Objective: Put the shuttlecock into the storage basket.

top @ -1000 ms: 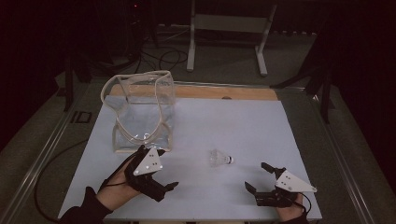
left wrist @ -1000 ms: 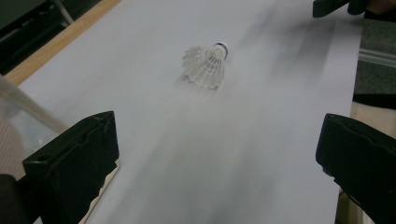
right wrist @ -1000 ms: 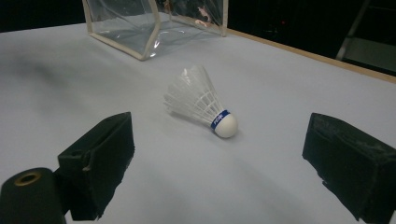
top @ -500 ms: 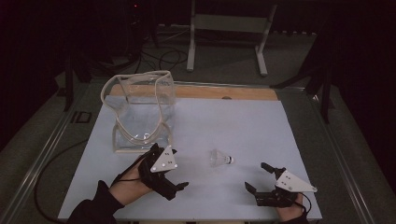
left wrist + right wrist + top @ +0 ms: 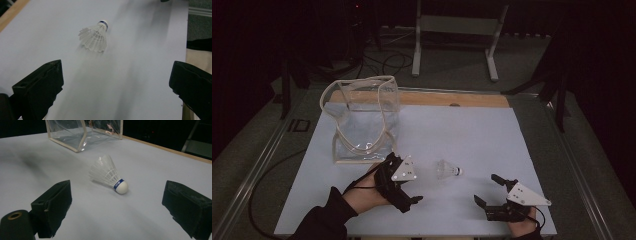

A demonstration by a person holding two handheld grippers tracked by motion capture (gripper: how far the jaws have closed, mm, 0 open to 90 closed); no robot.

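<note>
A white feather shuttlecock [image 5: 447, 170] with a blue band lies on its side on the pale table [image 5: 472, 130], cork end to the right. My left gripper [image 5: 408, 178] is just left of it, open, nothing between the jaws. The left gripper view shows the shuttlecock [image 5: 95, 37] ahead of that gripper [image 5: 117, 75], skirt toward me. My right gripper [image 5: 486, 189] rests near the front edge, right of the shuttlecock, also open. In the right gripper view the shuttlecock [image 5: 110, 175] lies ahead of the right gripper [image 5: 117, 195].
A clear plastic bag [image 5: 362, 120] with cream trim stands open at the table's back left, also visible as the bag [image 5: 75, 135] beyond the shuttlecock. A wooden strip [image 5: 437, 98] runs along the far edge. A metal stand [image 5: 457, 30] and cables sit on the floor behind.
My left gripper has moved right across the table toward the shuttlecock, staying open. The right gripper and the shuttlecock have stayed put.
</note>
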